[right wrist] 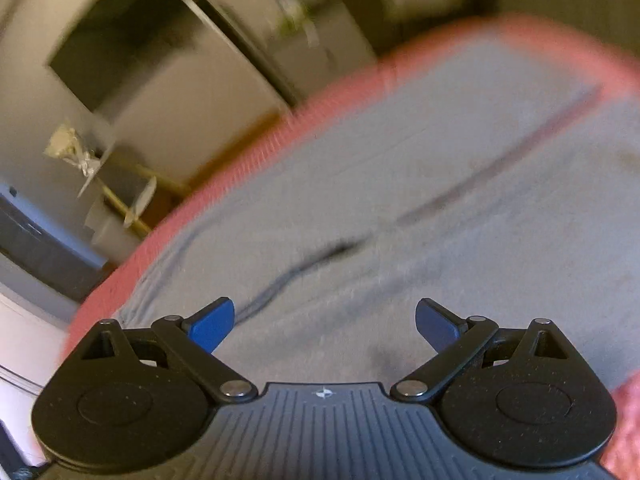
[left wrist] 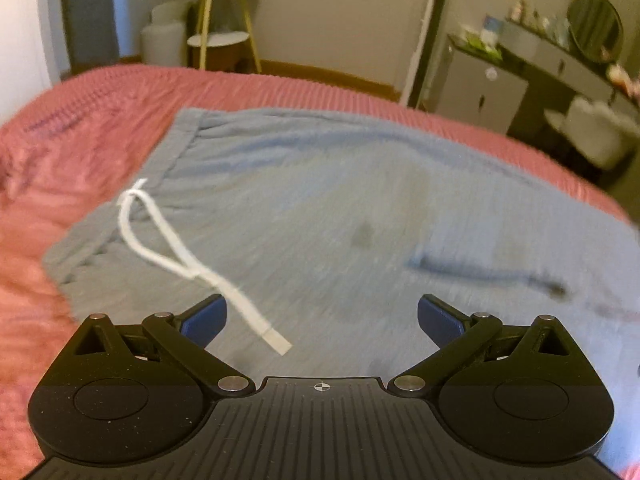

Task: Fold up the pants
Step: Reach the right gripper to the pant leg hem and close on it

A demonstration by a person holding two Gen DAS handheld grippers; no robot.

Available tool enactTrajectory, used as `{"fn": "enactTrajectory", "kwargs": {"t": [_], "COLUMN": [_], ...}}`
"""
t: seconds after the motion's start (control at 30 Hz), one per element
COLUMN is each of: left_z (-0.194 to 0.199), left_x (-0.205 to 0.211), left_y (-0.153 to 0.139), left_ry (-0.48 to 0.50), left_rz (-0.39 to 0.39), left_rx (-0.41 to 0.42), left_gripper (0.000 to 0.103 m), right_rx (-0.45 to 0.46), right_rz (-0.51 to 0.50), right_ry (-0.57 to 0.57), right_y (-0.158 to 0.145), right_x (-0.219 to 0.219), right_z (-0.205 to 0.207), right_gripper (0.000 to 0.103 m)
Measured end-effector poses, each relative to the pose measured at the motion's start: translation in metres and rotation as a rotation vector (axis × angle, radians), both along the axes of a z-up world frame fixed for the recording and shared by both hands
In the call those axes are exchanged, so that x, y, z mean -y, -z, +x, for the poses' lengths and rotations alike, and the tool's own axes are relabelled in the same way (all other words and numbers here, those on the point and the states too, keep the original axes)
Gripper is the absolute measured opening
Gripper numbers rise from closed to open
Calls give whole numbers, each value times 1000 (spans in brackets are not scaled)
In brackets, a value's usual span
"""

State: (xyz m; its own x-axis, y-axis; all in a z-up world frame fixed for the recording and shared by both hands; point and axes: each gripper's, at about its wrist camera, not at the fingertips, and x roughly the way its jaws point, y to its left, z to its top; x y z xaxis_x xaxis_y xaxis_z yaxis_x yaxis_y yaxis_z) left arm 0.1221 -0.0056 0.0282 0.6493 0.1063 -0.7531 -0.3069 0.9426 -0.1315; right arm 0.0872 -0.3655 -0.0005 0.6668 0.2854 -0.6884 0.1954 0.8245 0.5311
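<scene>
Light blue-grey pants (left wrist: pixel 320 208) lie spread flat on a pink bedspread (left wrist: pixel 72 120). Their waistband is at the left, with a white drawstring (left wrist: pixel 168 248) trailing across the fabric toward my left gripper. My left gripper (left wrist: pixel 322 320) is open and empty, just above the pants near the drawstring's end. In the right wrist view the pants (right wrist: pixel 440 208) fill the middle, with a dark seam line running diagonally. My right gripper (right wrist: pixel 325 322) is open and empty above the cloth. Both views are blurred.
The bedspread edge (right wrist: pixel 248 160) curves along the left in the right wrist view. Beyond the bed stand a small tiered side table (left wrist: pixel 220 32), a grey cabinet (left wrist: pixel 480 88), a round mirror (left wrist: pixel 596 26) and a white stool (left wrist: pixel 600 132).
</scene>
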Motion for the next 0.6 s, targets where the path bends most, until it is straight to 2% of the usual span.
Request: {"fn": "enactTrajectory", "kwargs": {"t": [0.03,0.17,0.23,0.3,0.4,0.47,0.6], "left_z": [9,28,39,51,62,66,70], "left_x": [0,-14,-25,-36,-49,-53,-50], "left_y": [7,44,60,71,81,88,98], "left_ry": [-16,-88,-124,-167,-205,-219,-210], "left_rz": [-6,50,72,36,-16,0,63], "left_rx": [8,81,66,55,82,97,111], "left_gripper": [103,103,103,103,103,103,103], "right_rx": [-28,-34,-64,-97,-135,-161,-207], "right_rz": [0,-211,-180,-116,-105,-92,-189], "right_ry": [31,73,87,148,234,277,354], "right_y": [3,-5,-4,2,10,18,31], "right_x": [7,23,37,51,66,72,82], "right_z": [16,87,131,172,237,272,332], "right_gripper": [97,97,96,94,81,80,60]}}
